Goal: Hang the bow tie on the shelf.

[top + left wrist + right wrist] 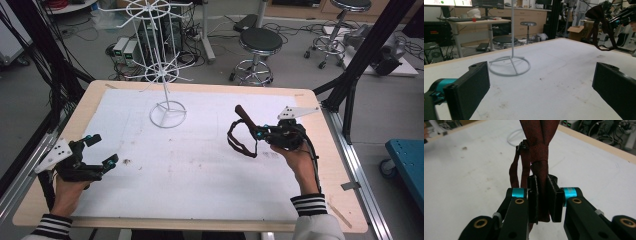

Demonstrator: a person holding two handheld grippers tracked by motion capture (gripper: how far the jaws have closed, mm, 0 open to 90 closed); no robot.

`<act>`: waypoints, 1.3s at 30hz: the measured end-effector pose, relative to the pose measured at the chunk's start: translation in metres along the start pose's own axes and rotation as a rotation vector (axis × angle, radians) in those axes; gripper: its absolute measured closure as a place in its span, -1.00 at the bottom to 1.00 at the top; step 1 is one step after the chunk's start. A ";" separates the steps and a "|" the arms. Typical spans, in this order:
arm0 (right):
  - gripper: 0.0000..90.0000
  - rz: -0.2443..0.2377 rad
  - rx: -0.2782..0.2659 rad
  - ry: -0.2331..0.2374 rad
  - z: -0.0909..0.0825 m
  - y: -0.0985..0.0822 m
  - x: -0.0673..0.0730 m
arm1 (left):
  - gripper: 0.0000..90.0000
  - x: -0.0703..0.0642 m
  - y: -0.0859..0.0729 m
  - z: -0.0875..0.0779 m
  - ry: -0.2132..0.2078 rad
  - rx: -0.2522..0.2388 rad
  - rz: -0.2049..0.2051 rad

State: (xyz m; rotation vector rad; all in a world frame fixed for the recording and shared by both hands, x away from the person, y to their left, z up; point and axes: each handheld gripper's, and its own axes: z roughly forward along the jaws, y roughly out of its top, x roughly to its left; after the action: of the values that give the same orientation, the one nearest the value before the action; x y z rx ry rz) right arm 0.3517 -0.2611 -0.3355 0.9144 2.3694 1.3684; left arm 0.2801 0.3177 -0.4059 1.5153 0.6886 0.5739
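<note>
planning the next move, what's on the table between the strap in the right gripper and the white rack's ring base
Nothing: the high view shows bare white table cover between the dark red strap and the wire rack's ring base.

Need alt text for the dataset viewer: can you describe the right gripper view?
The right gripper, seen close up, is shut on a dark red strap that runs up between its black jaws. Looser loops of the strap hang at left above the white table cover, whose wooden edge crosses the upper right.

White stand (167,107) amid bare tabletop (200,170)
</note>
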 end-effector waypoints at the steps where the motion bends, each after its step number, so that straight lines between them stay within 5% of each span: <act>1: 0.80 -0.005 -0.008 0.008 0.000 0.001 0.002 | -0.96 0.000 0.003 0.001 -0.011 0.006 0.003; 14: 0.80 -0.061 -0.080 0.109 0.003 0.008 0.033 | -0.96 -0.011 0.038 0.022 -0.119 0.052 0.047; 39: 0.80 -0.153 -0.096 0.294 0.037 0.022 0.076 | -0.96 -0.056 0.091 0.082 -0.367 0.097 0.135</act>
State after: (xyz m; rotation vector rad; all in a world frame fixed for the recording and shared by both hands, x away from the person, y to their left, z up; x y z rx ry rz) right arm 0.3202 -0.1800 -0.3294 0.5233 2.4934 1.6329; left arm 0.3072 0.2199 -0.3177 1.7102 0.3365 0.3509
